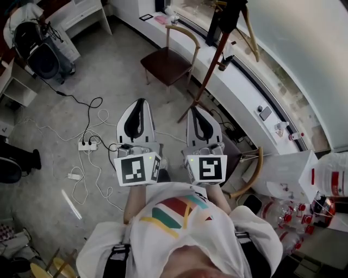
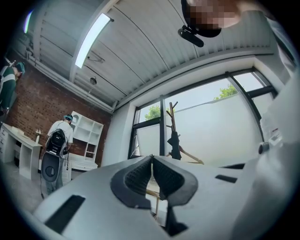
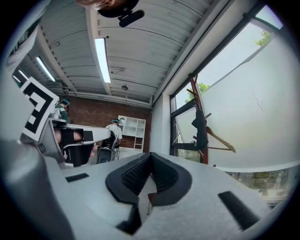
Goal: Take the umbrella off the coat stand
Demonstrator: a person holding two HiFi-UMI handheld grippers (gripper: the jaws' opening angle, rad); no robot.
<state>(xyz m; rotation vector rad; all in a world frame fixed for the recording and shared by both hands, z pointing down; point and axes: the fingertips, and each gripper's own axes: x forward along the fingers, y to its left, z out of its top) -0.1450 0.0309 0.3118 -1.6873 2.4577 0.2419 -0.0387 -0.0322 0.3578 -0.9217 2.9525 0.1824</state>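
The coat stand (image 1: 209,73) is a reddish-brown pole by the window ledge, ahead and to the right of me. A black folded umbrella (image 1: 227,15) hangs near its top, next to a wooden hanger (image 1: 251,33). My left gripper (image 1: 141,102) and right gripper (image 1: 194,109) are held side by side, well short of the stand, both shut and empty. The left gripper (image 2: 151,158) view has the stand (image 2: 172,123) and umbrella (image 2: 175,144) far off, just right of the jaws. From the right gripper (image 3: 150,157), the umbrella (image 3: 201,129) hangs on the stand (image 3: 196,101) to the upper right.
A wooden chair (image 1: 167,61) stands left of the coat stand's foot. A power strip (image 1: 87,145) and cables lie on the floor at left. Another chair (image 1: 251,169) and several bottles (image 1: 296,214) are at right. A person with a backpack (image 2: 57,140) stands by white shelves (image 2: 86,140).
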